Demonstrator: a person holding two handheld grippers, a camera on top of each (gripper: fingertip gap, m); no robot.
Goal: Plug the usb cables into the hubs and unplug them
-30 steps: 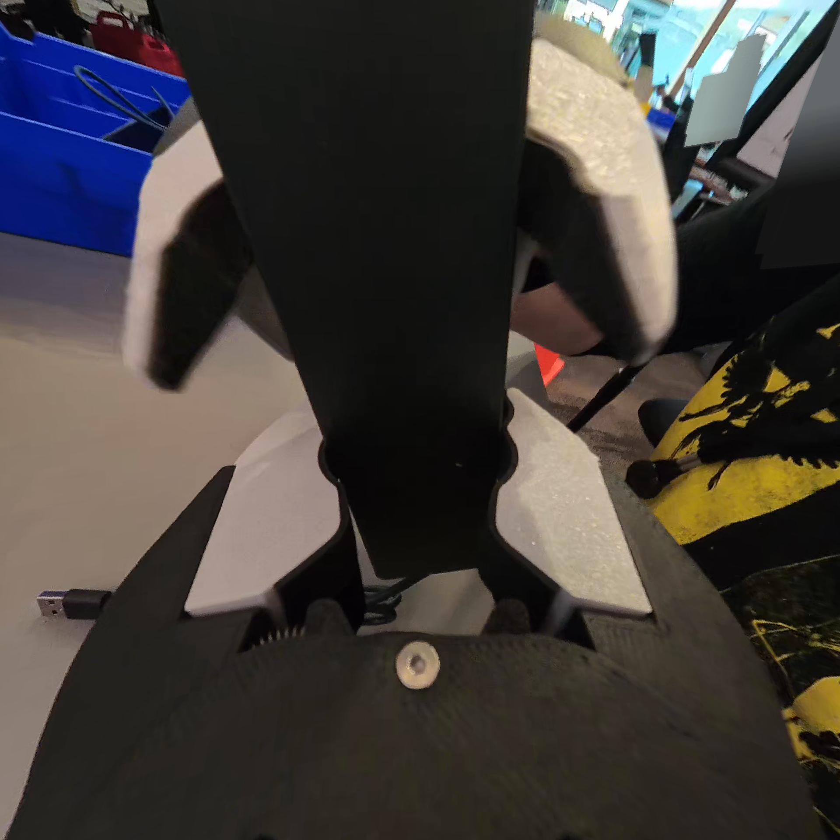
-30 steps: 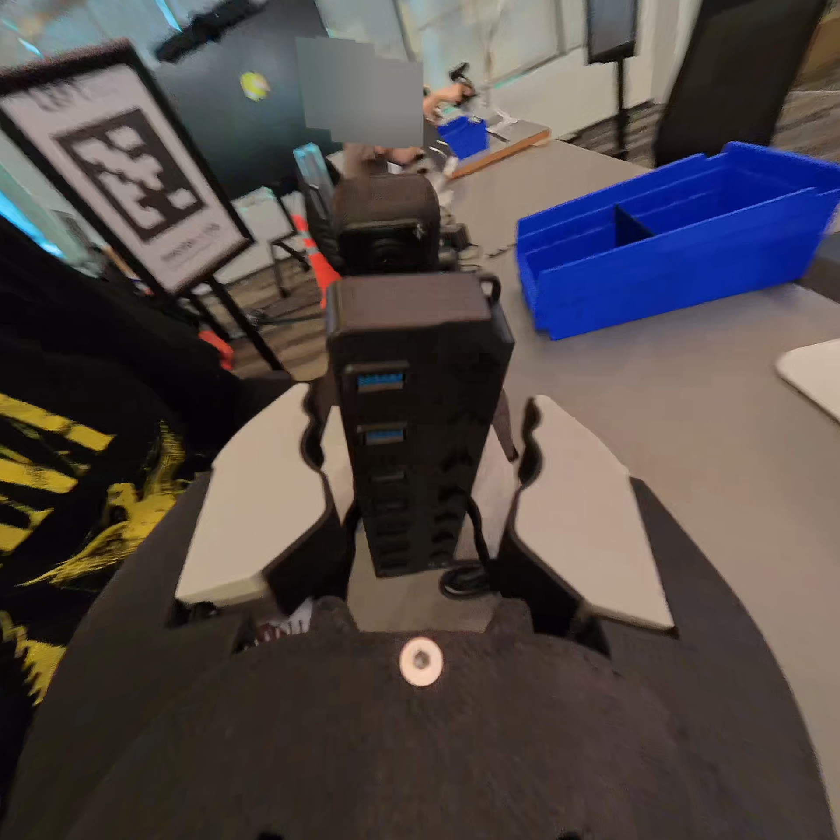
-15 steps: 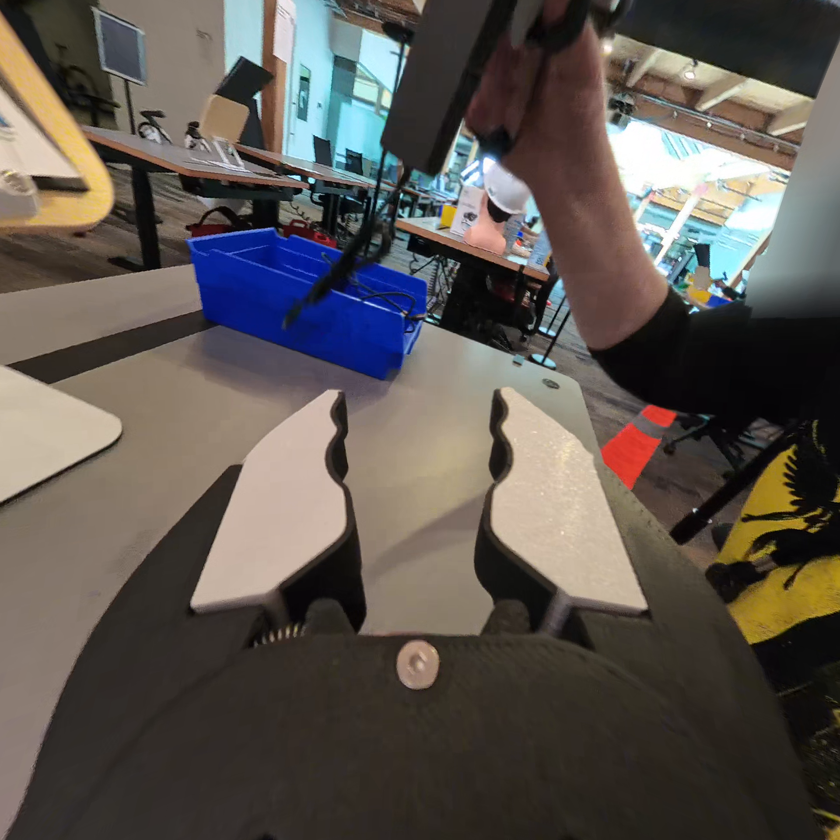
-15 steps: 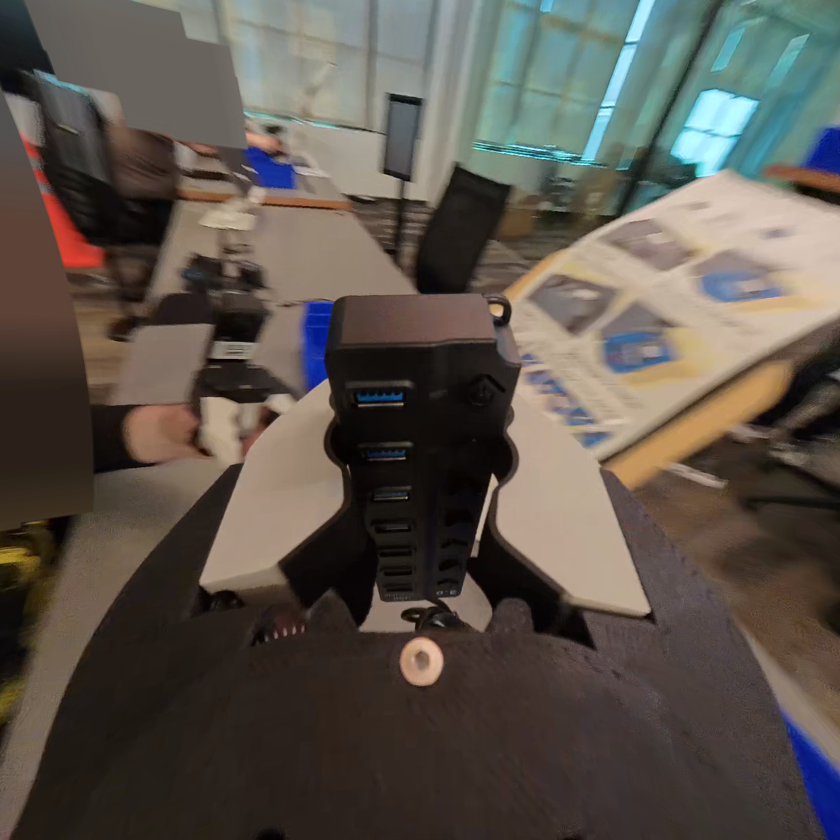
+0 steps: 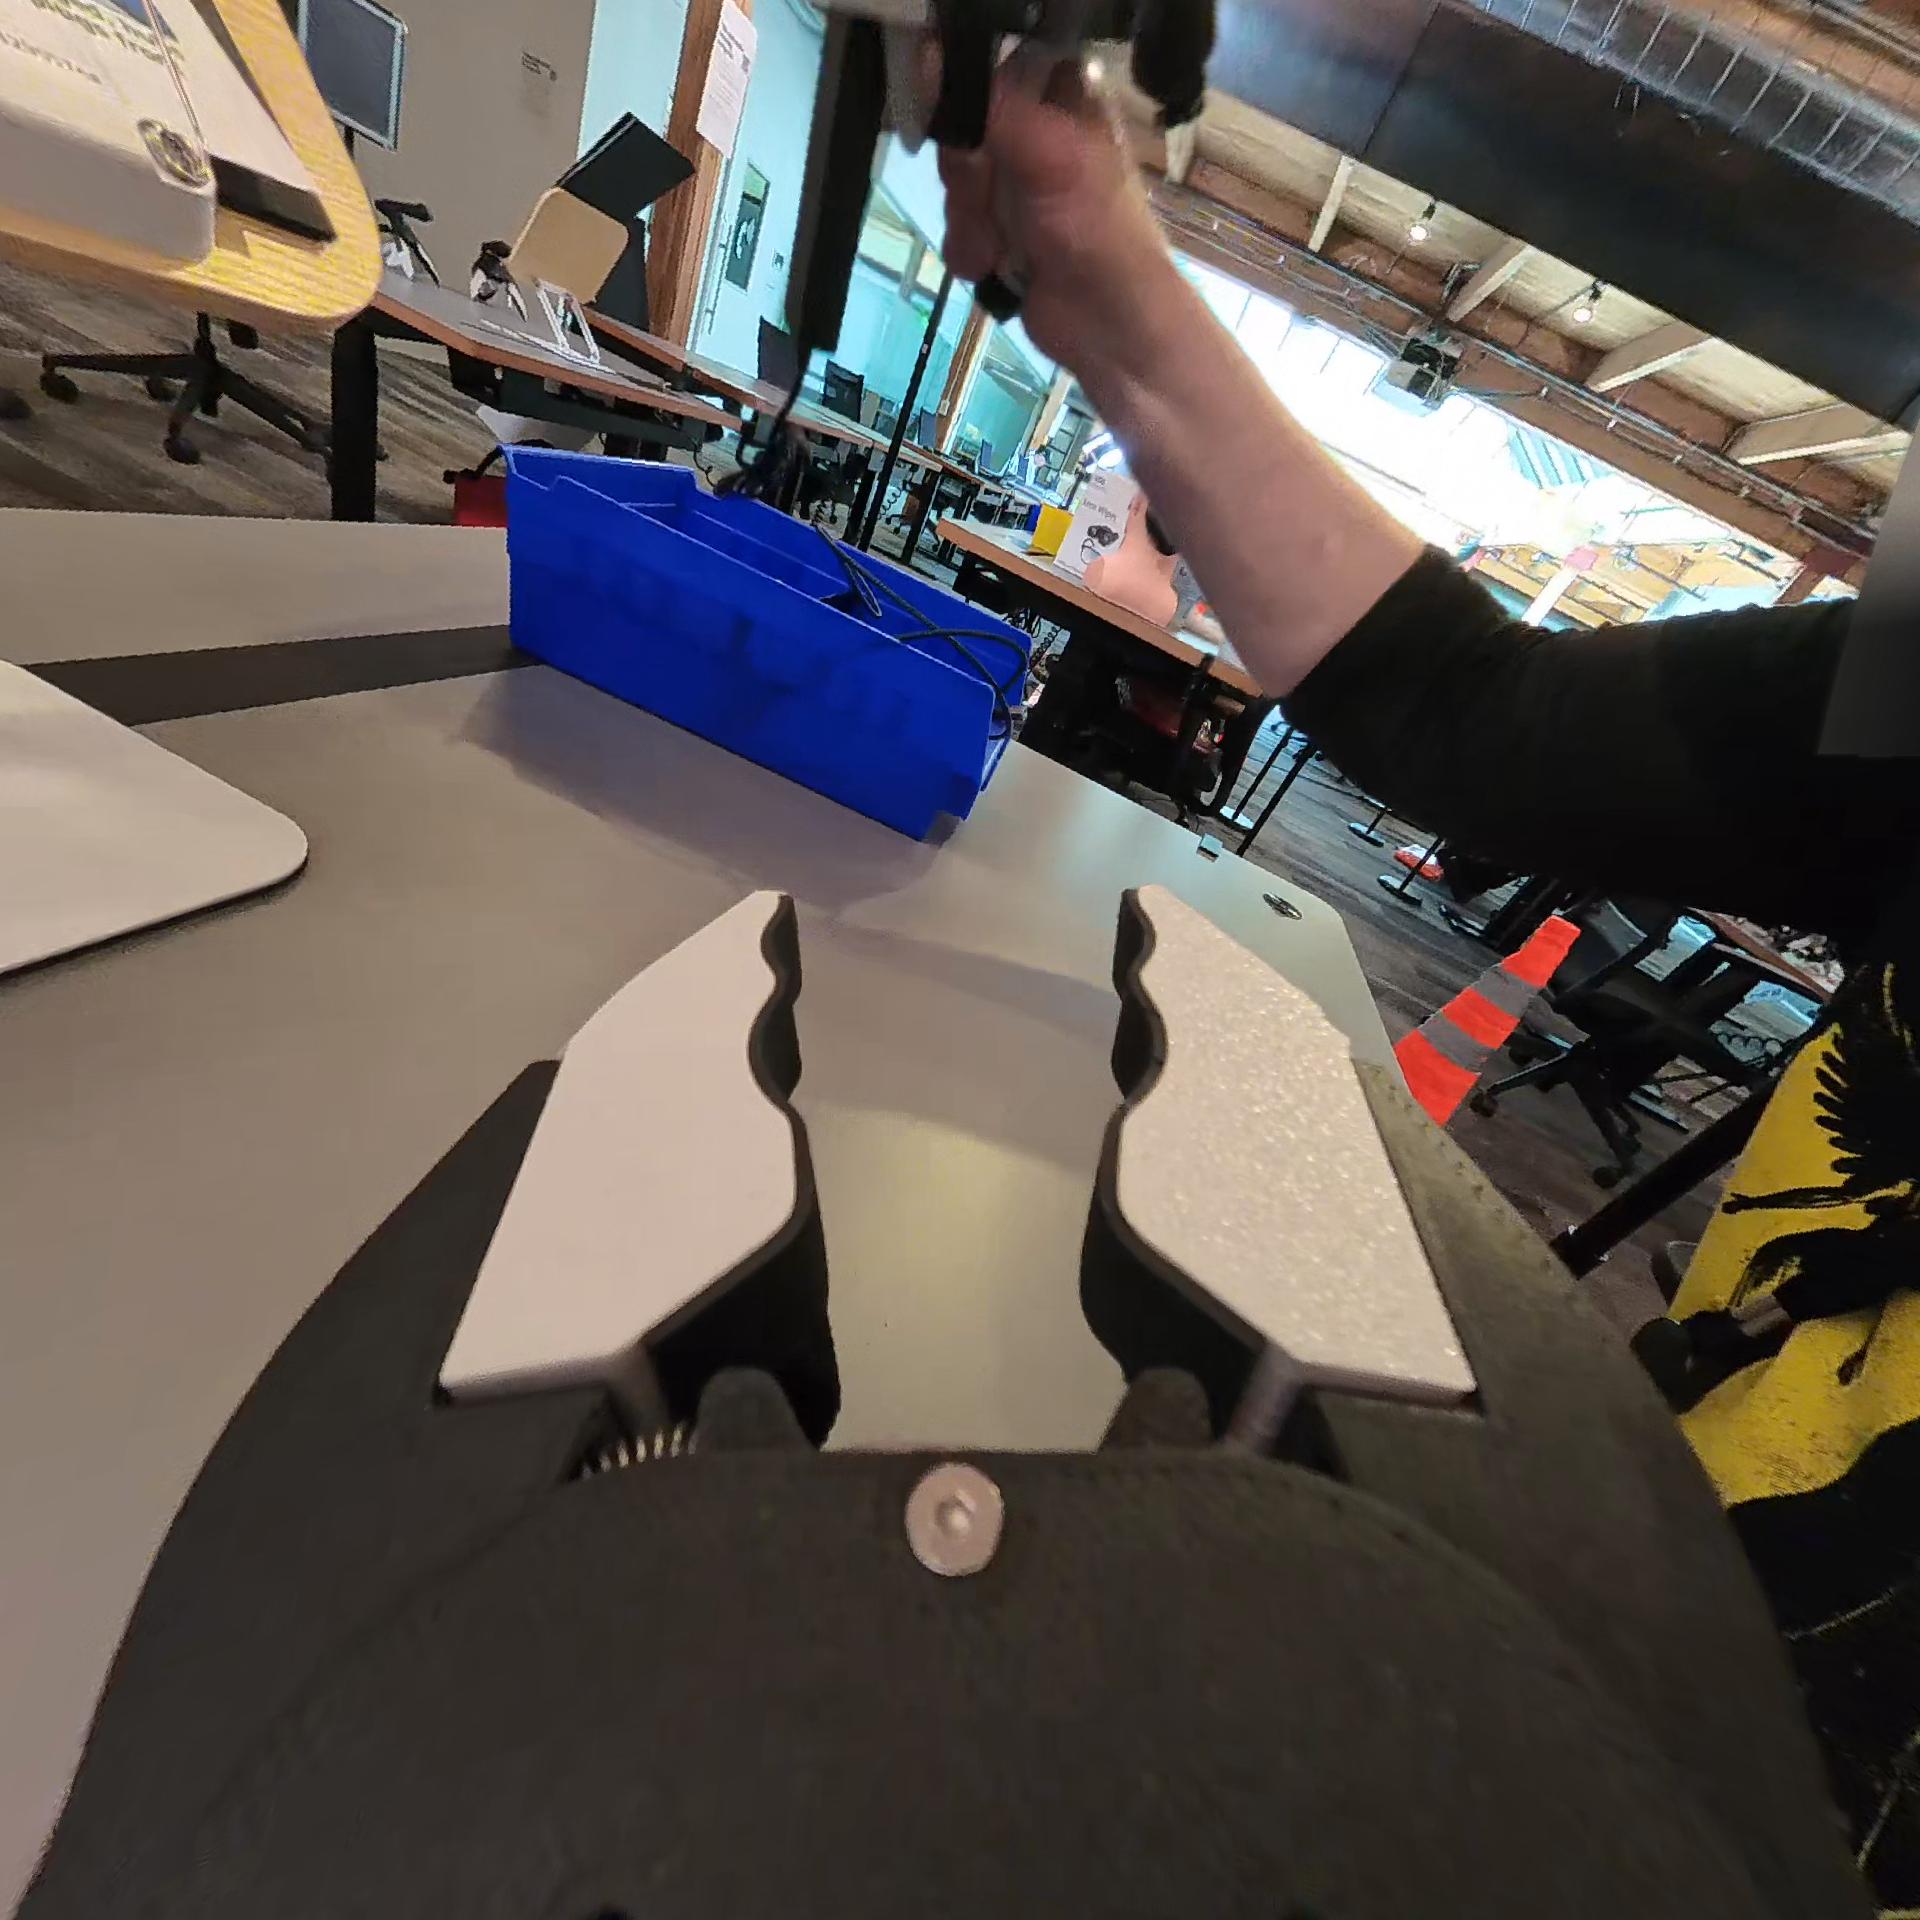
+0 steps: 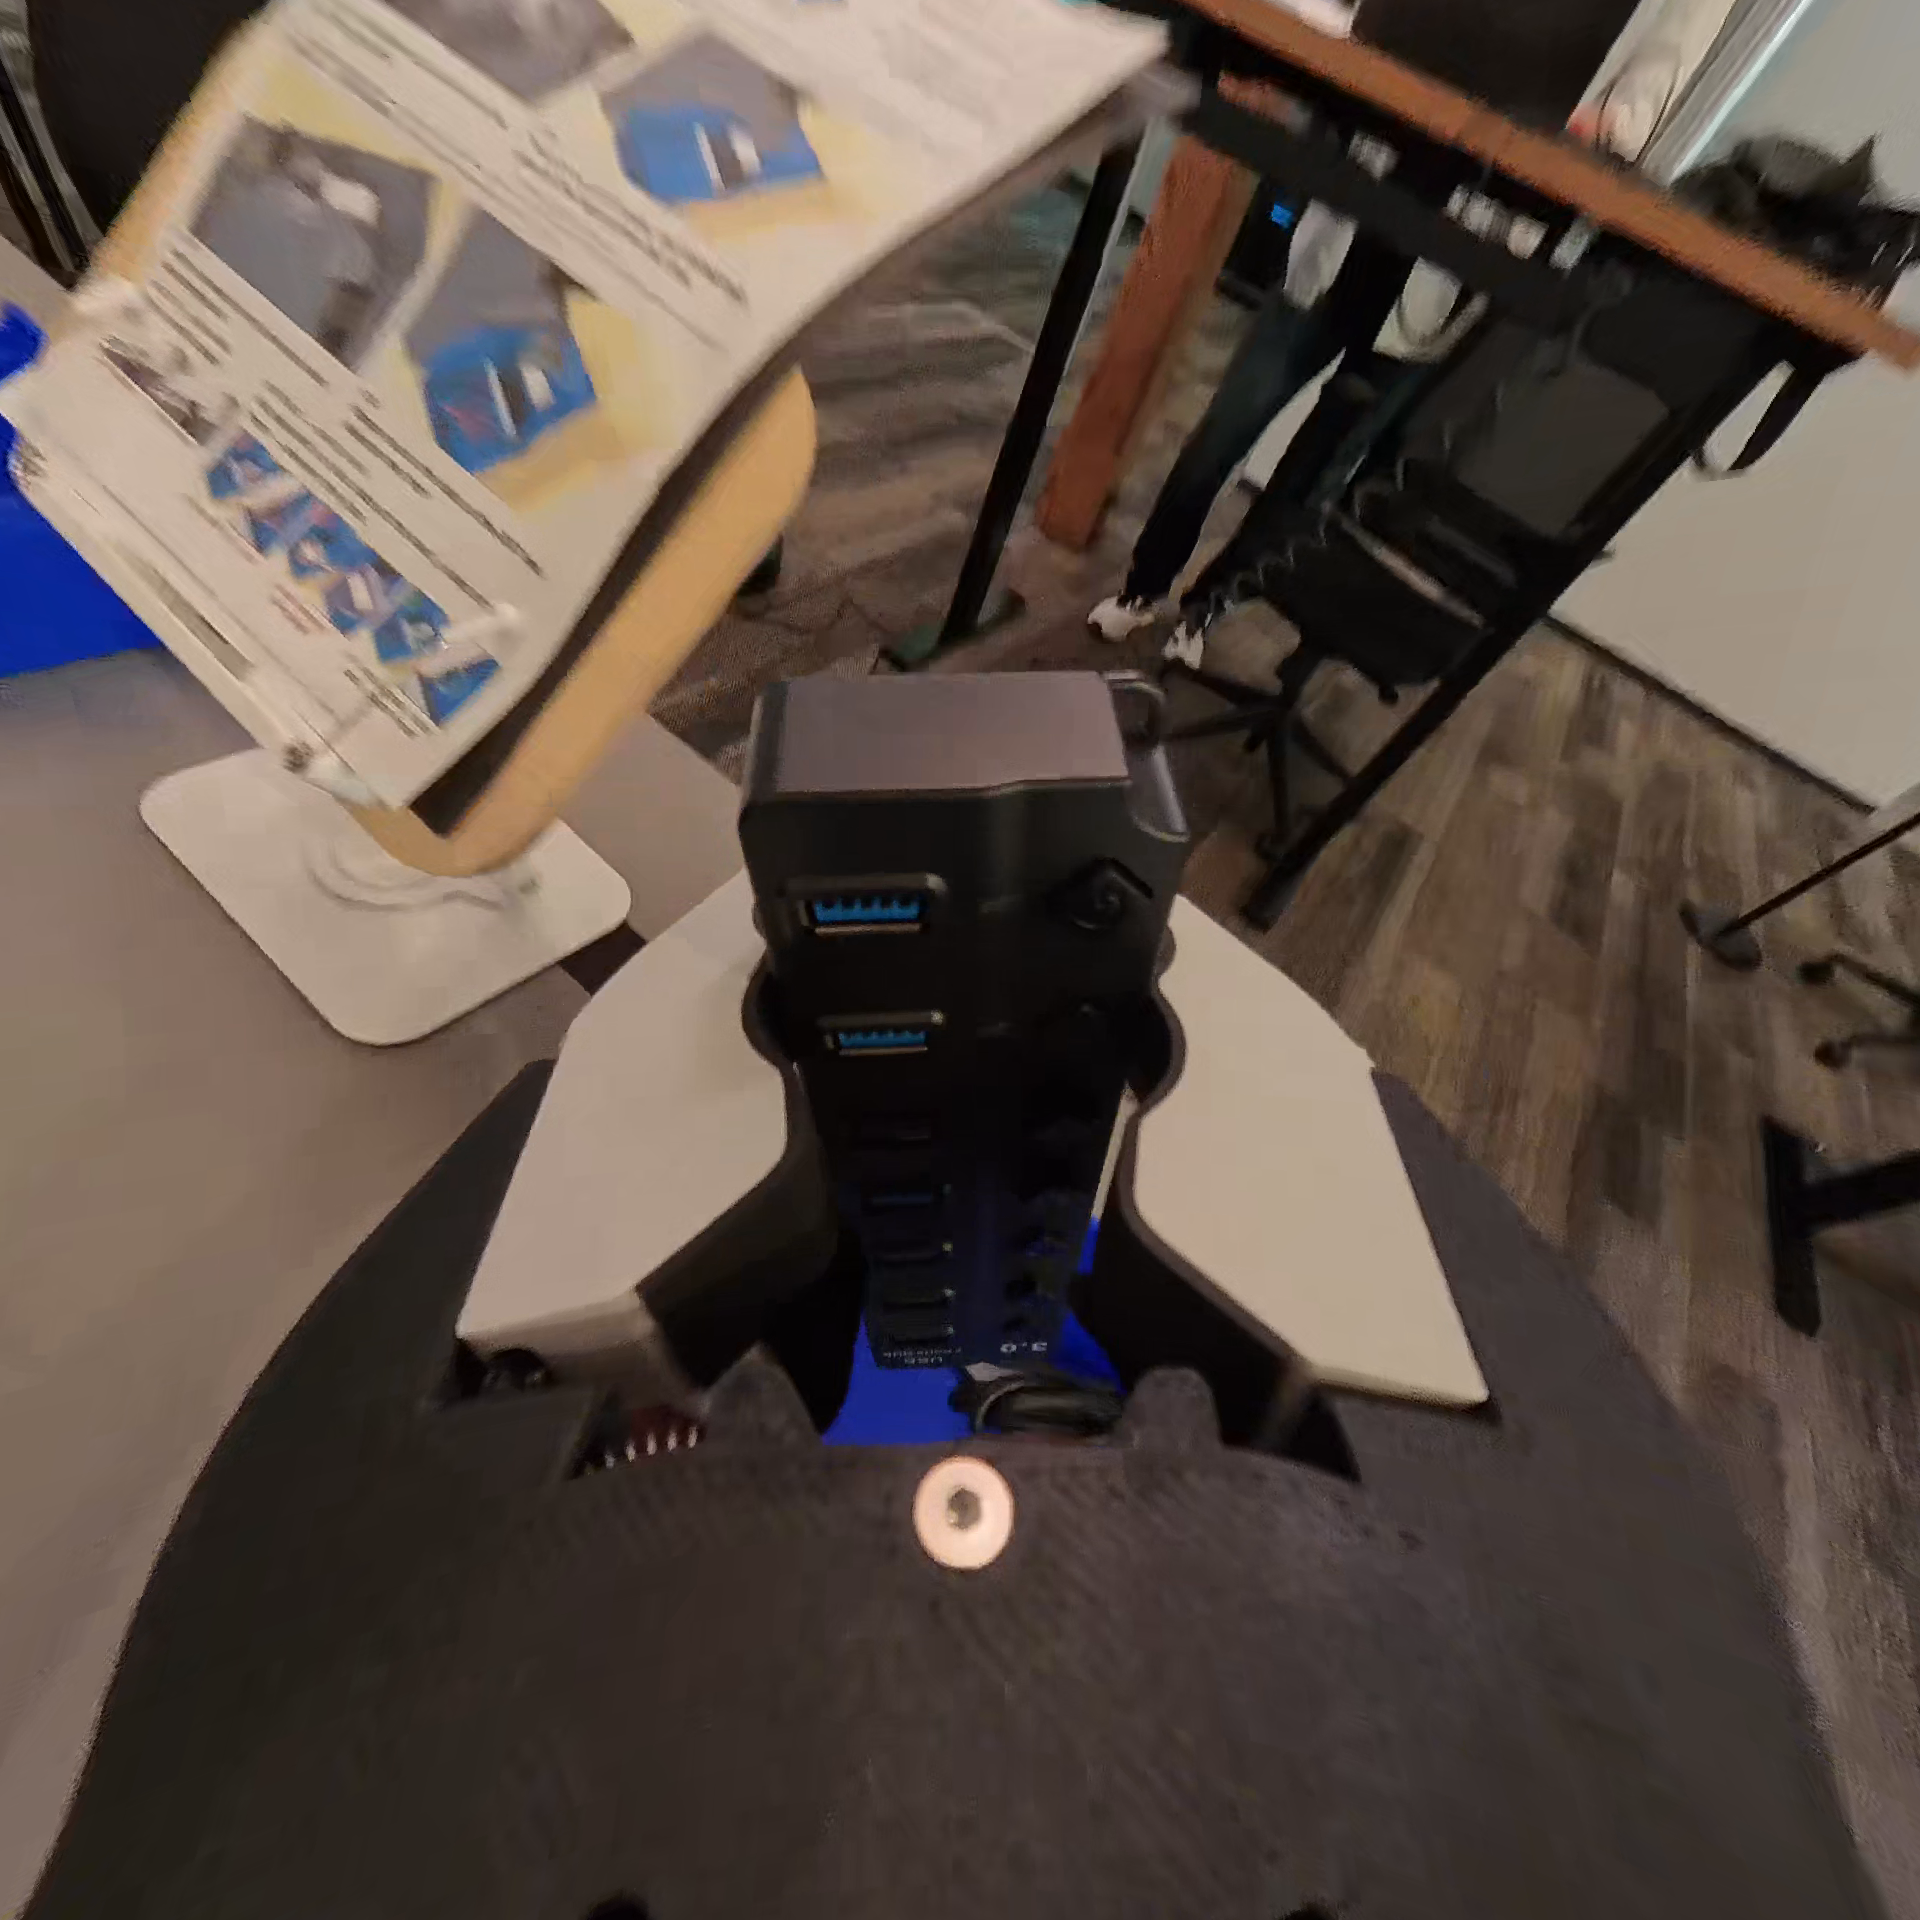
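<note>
This is a large open-plan workshop or lab hall. Rows of long grey-topped work tables (image 5: pixel 582 343) stretch back under an exposed timber-beam ceiling (image 5: pixel 1538 270) with black ductwork (image 5: pixel 1662 94). Black wheeled office chairs (image 5: pixel 197 384), an orange-and-grey traffic cone (image 5: pixel 1475 1023), a blue plastic parts bin (image 5: pixel 748 644) and wood-plank flooring (image 6: pixel 1558 883) furnish it.

Print on hub (image 6: pixel 961 1039); printed sheets (image 6: pixel 416 312), likely too blurred.
</note>
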